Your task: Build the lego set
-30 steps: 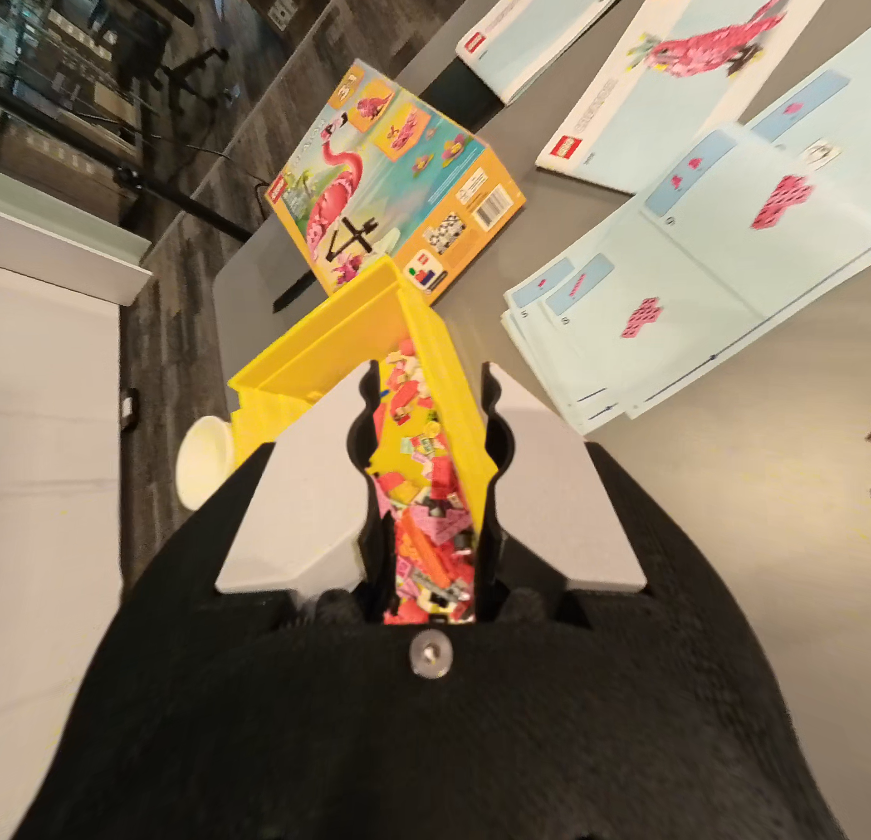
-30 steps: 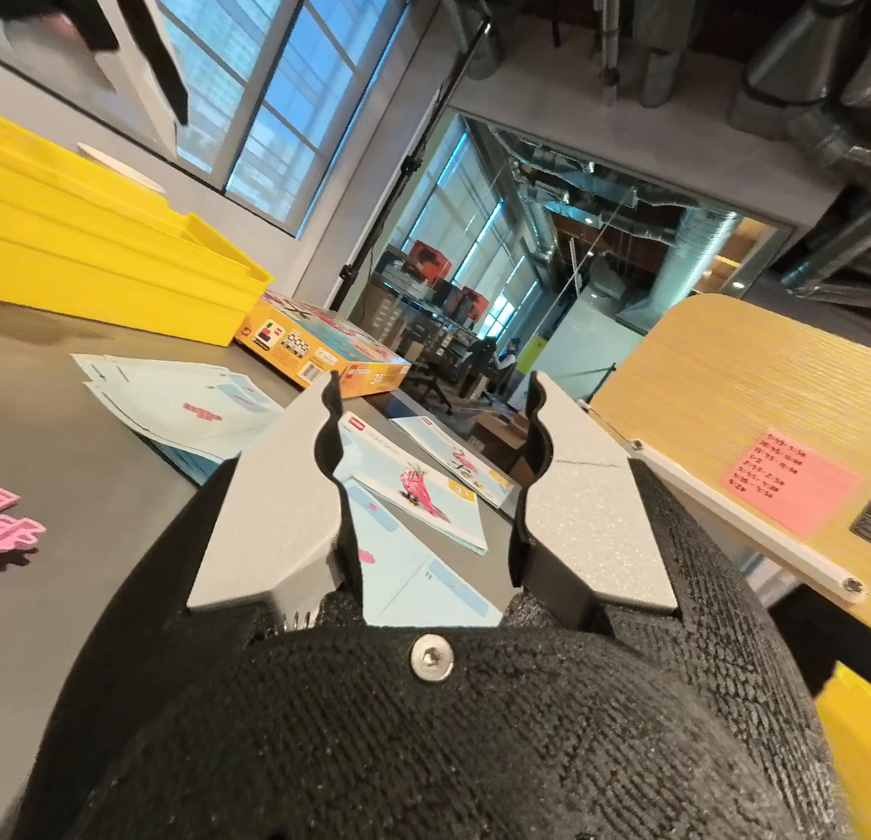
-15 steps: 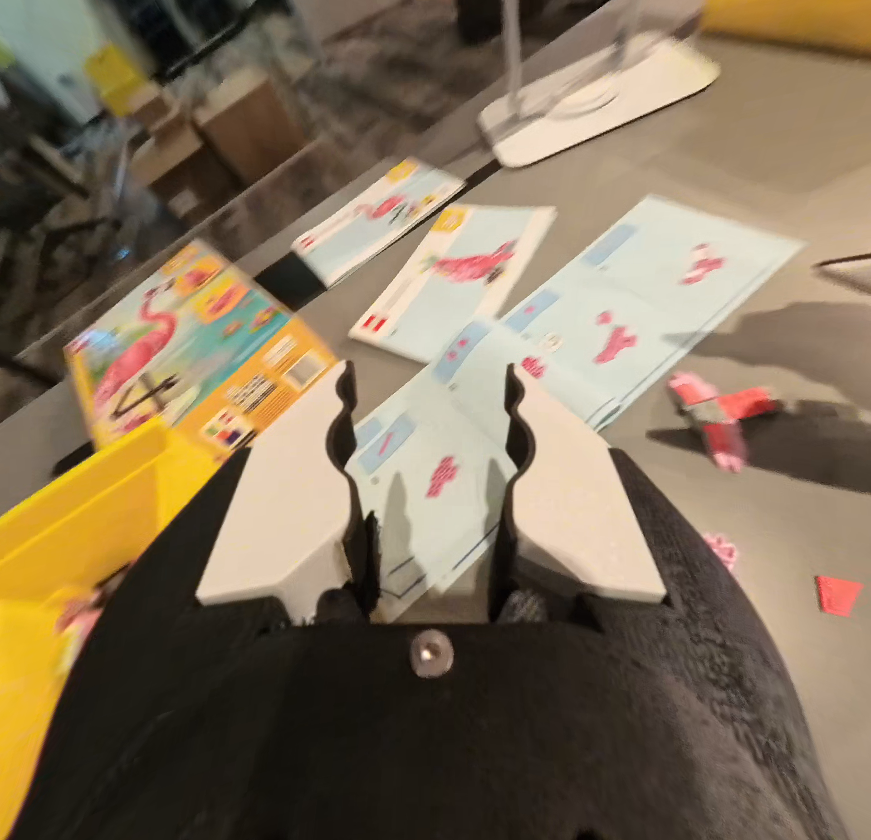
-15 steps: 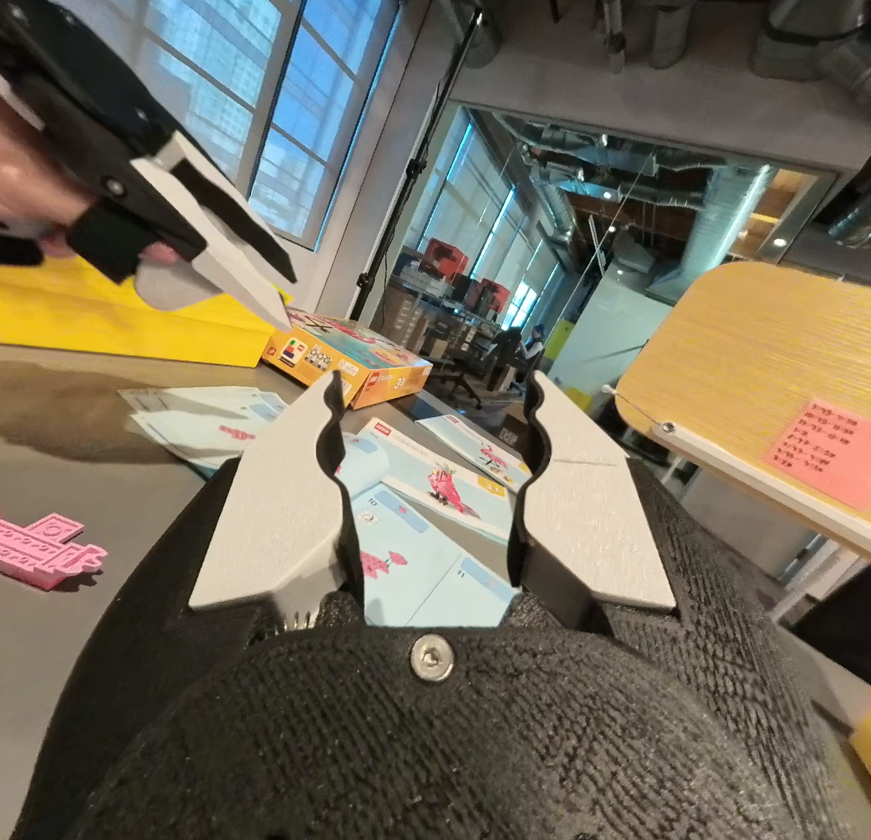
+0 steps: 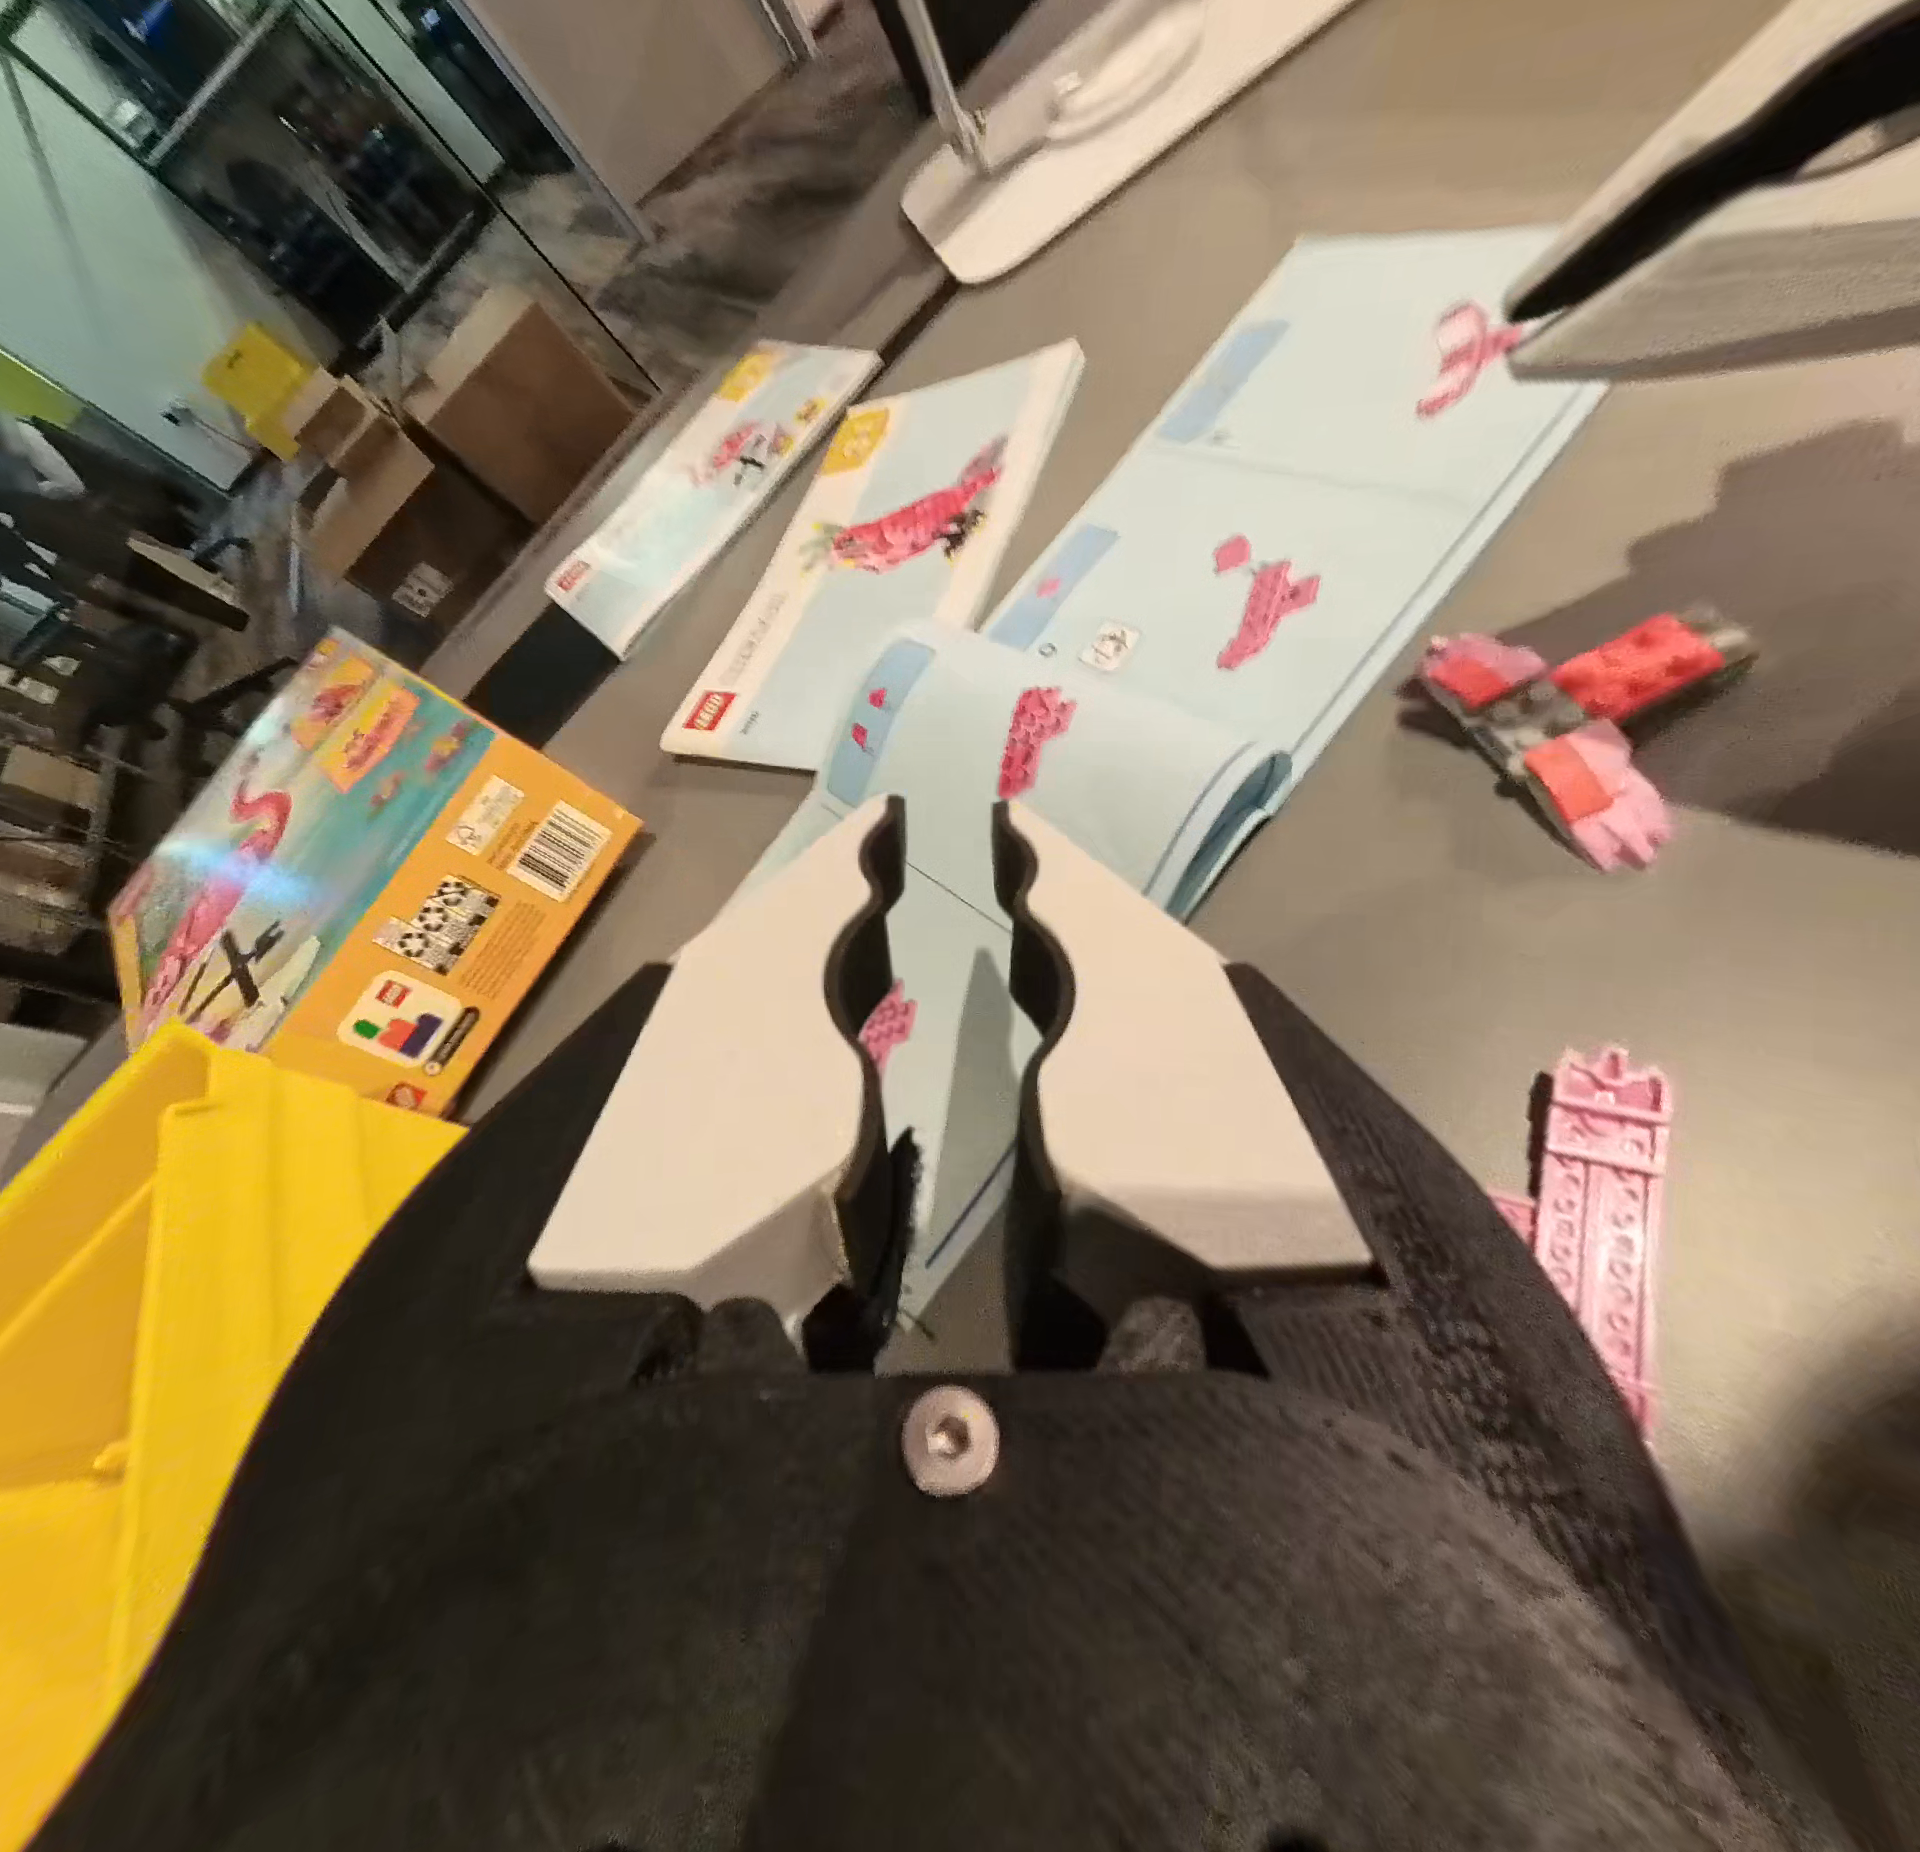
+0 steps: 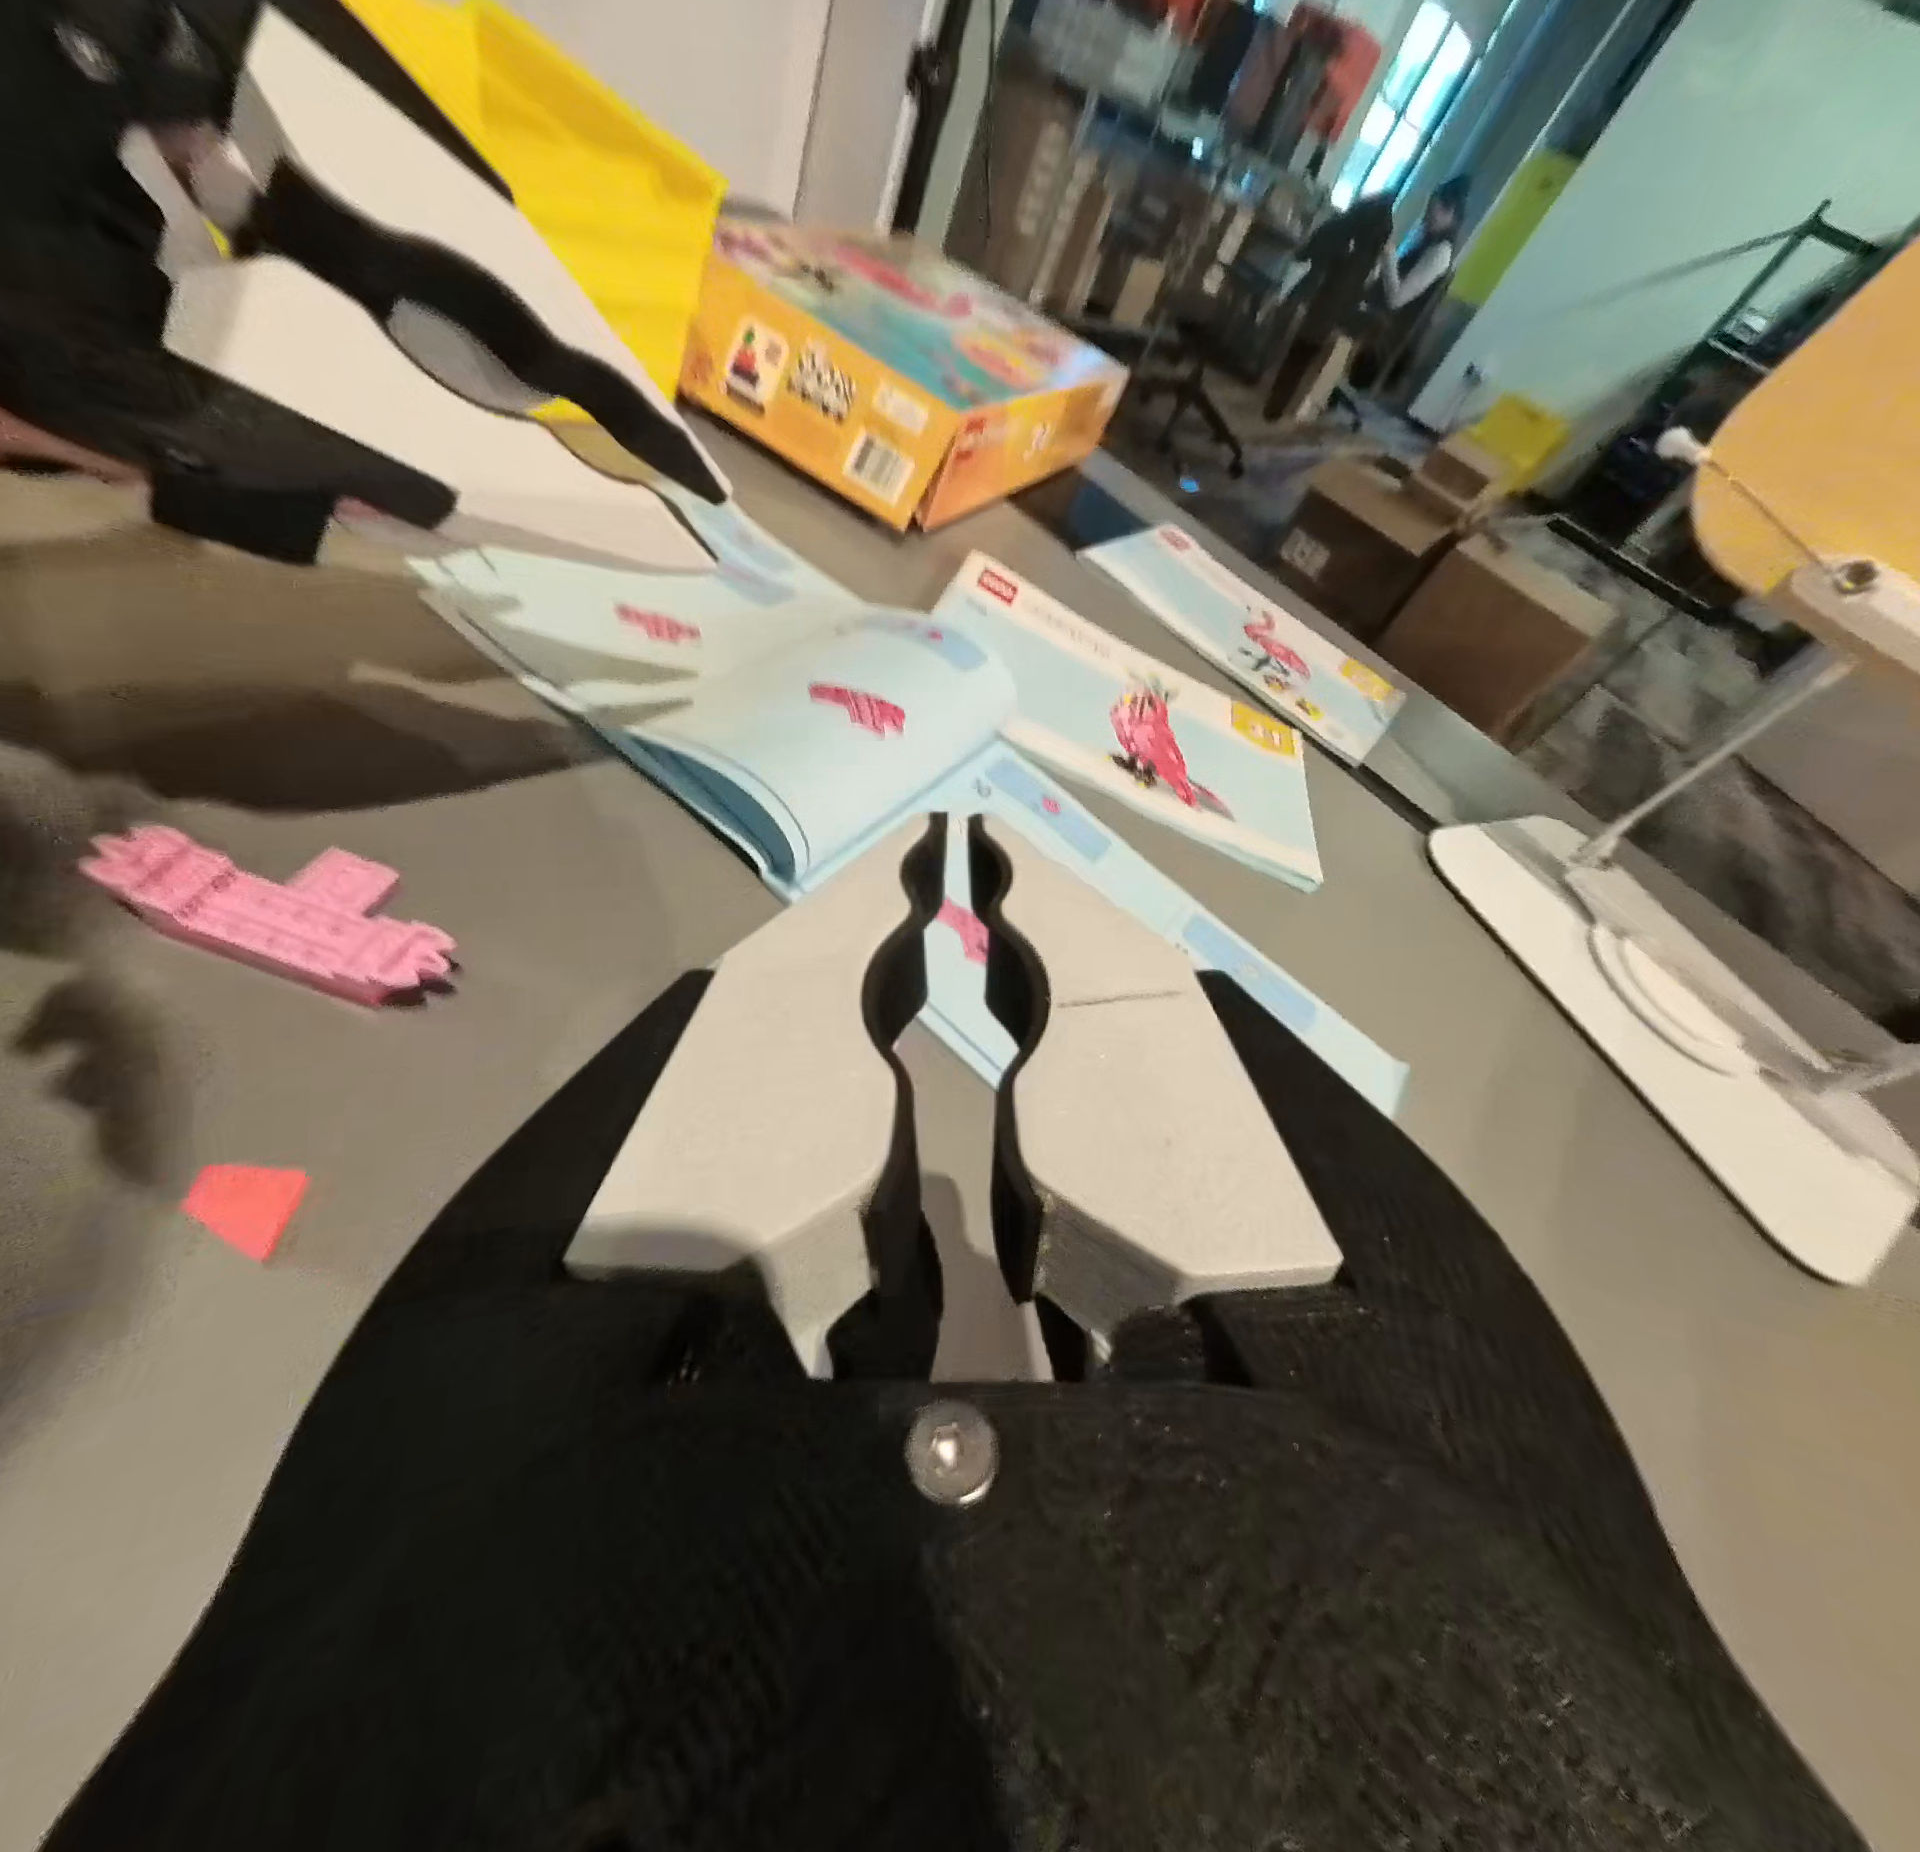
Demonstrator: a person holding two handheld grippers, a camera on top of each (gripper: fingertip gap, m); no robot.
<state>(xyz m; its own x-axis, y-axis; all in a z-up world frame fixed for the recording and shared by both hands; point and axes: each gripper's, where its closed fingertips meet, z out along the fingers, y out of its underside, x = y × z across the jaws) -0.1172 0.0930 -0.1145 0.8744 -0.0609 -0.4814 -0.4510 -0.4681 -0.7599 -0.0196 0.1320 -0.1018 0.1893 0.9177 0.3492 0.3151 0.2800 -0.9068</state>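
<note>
I have both grippers over the open instruction booklet [image 5: 1195, 597]: left gripper [image 5: 945, 815] narrowly parted, right gripper [image 6: 956, 831] nearly closed, both empty. A second ago the left hung over the yellow bin [image 5: 125, 1231]. The pink plate assembly [image 6: 270, 914] lies on the table [image 6: 582, 971]; light, stiff, best pinched across its edges.

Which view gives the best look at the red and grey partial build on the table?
The left wrist view. There the red and grey partial build lies whole on the grey table, right of the open instruction booklet, though slightly blurred. The right wrist view does not show it; only the flat pink plate assembly appears there.
</note>
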